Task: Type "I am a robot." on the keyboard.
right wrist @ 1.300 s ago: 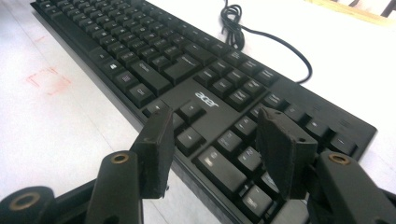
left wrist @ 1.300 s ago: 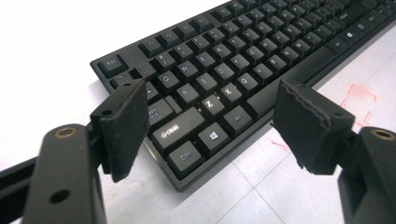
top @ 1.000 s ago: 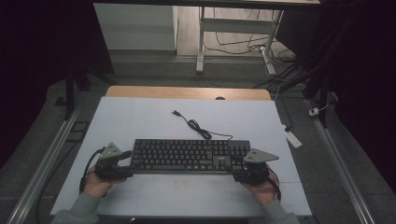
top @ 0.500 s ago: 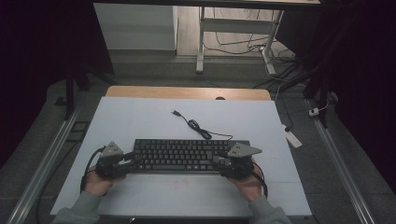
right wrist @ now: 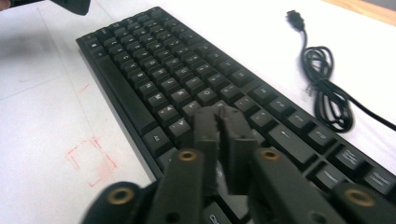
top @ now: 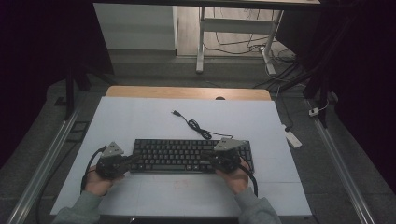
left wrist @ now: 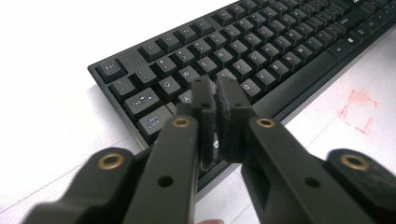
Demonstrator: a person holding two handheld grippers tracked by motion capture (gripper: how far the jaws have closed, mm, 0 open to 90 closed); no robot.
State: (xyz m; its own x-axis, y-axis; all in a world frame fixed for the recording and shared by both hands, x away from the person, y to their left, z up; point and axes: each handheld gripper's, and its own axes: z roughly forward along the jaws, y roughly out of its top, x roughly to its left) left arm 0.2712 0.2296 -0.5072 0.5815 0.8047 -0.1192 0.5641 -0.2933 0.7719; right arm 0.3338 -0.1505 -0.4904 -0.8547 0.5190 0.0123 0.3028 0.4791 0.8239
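Two grippers close in on a black keyboard [top: 190,155] lying near the front of the white counter [top: 140,116], its long axis running left to right. Your left gripper [left wrist: 217,95] hangs over the Caps Lock end, jaws just pressed together on nothing; your right gripper [right wrist: 219,121] sits above the lower right-hand keys, jaws likewise just shut and empty. Its cable [top: 194,125] coils behind, unplugged.
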